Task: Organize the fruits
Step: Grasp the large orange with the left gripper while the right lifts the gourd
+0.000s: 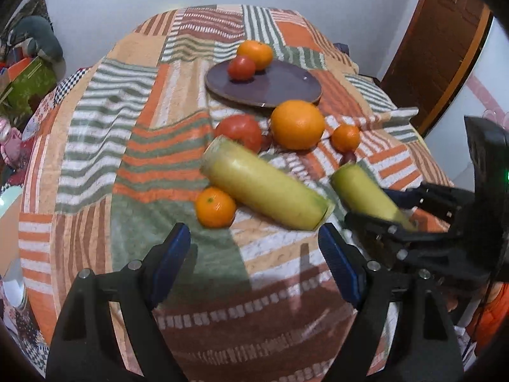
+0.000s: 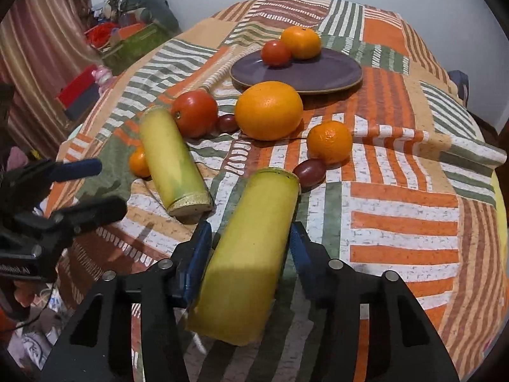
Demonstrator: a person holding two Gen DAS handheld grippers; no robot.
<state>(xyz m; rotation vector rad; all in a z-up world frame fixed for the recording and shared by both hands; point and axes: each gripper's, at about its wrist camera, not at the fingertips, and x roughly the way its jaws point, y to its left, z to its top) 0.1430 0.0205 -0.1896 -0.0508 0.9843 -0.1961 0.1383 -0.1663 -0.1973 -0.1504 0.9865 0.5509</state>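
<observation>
The right gripper [image 2: 251, 248] pinched a yellow-green cylinder [image 2: 251, 254] between its blue pads [image 2: 195, 254], the cylinder pointing away from the camera toward the middle of the table and lying over the patchwork cloth [image 2: 407, 210]; whether it rested on the cloth or was raised could not be told. The left gripper [image 1: 254, 254] hung above the near edge of the table with its jaws spread wide and nothing between them. A second yellow-green cylinder [image 1: 264, 189] lay on the cloth just beyond the left gripper, tilted, with a small mandarin [image 1: 215, 207] touching its near-left side. Beyond its far end sat a large tomato [image 1: 240, 132], then a large orange [image 1: 297, 124], with a small dark-red fruit [image 2: 227, 122] between the two. A further mandarin [image 1: 345, 137] lay to the right of the orange, and a dark-red grape-like fruit [image 2: 309, 171] lay just in front of it, near the far end of the held cylinder. Toward the far edge of the table stood a purple plate [image 1: 280, 86], which carried a small tomato [image 1: 241, 67] and an orange [image 1: 255, 54] touching each other at its far-left rim.
</observation>
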